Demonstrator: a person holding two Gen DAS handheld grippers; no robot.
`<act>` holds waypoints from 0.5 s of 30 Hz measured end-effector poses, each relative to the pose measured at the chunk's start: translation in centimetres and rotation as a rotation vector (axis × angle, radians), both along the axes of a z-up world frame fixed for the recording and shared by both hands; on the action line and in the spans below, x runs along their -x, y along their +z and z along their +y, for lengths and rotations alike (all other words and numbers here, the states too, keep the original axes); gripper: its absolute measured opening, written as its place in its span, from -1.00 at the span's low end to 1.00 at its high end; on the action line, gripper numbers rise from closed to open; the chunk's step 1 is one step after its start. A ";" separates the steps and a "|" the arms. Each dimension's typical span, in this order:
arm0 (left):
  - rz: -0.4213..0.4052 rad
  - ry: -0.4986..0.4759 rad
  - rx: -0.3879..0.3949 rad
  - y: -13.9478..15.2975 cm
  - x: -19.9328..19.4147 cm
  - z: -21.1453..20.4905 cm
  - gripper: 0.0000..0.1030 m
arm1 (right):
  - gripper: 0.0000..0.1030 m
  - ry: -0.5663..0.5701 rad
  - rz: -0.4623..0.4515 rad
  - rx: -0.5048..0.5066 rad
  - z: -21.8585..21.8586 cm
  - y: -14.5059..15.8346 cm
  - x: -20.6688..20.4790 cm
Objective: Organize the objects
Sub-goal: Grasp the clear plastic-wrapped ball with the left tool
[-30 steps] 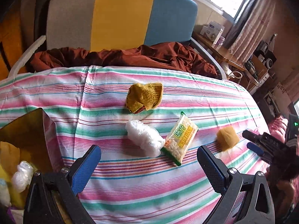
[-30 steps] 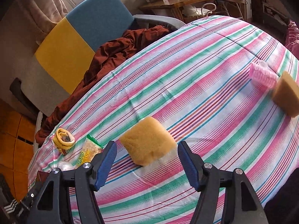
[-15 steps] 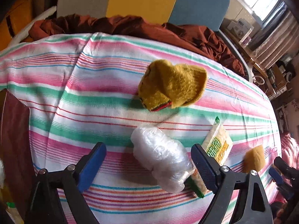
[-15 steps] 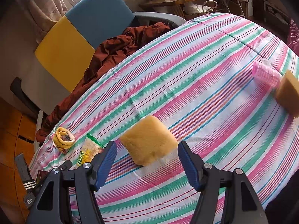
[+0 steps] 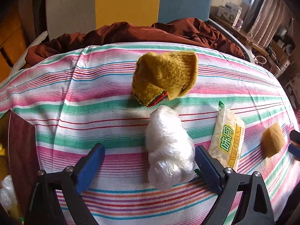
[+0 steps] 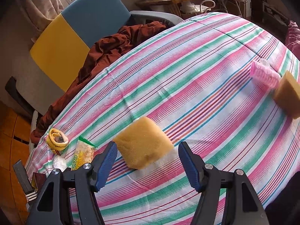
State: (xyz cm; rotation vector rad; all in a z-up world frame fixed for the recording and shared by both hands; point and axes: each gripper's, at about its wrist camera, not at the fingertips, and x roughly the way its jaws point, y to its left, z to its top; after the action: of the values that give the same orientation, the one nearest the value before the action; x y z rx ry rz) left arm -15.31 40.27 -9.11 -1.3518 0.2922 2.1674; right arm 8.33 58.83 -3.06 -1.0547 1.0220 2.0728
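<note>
On a striped cloth, my left gripper (image 5: 149, 159) is open, its jaws either side of a clear plastic-wrapped bundle (image 5: 168, 150), which lies close to the right finger. A mustard yellow sock (image 5: 165, 76) lies beyond it and a snack packet (image 5: 227, 138) to its right. My right gripper (image 6: 147, 159) is open around a tan sponge (image 6: 142, 142) without gripping it. That sponge also shows in the left wrist view (image 5: 272, 139). The sock (image 6: 56, 138), packet (image 6: 82, 153) and bundle (image 6: 59, 162) show far left in the right wrist view.
A dark red box (image 5: 20, 150) holding other items stands at the cloth's left edge. A pink hair roller (image 6: 264, 74) and a second sponge (image 6: 287, 93) lie at the right. A brown blanket (image 5: 131, 33) and a chair (image 5: 127, 1) are behind.
My left gripper has moved forward and lower, so the plastic bundle now sits between its fingers. The right gripper has barely moved around the sponge.
</note>
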 end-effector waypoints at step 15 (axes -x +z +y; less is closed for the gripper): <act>-0.015 -0.051 -0.025 1.4 0.0 0.6 0.21 | 0.35 -0.020 0.012 0.010 0.4 -0.3 0.1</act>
State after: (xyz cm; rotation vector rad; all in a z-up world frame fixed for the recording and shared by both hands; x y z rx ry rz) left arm -15.27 40.86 -7.72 -1.3321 0.2899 2.1109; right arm 8.20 59.19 -3.36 -1.0337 1.0464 2.0623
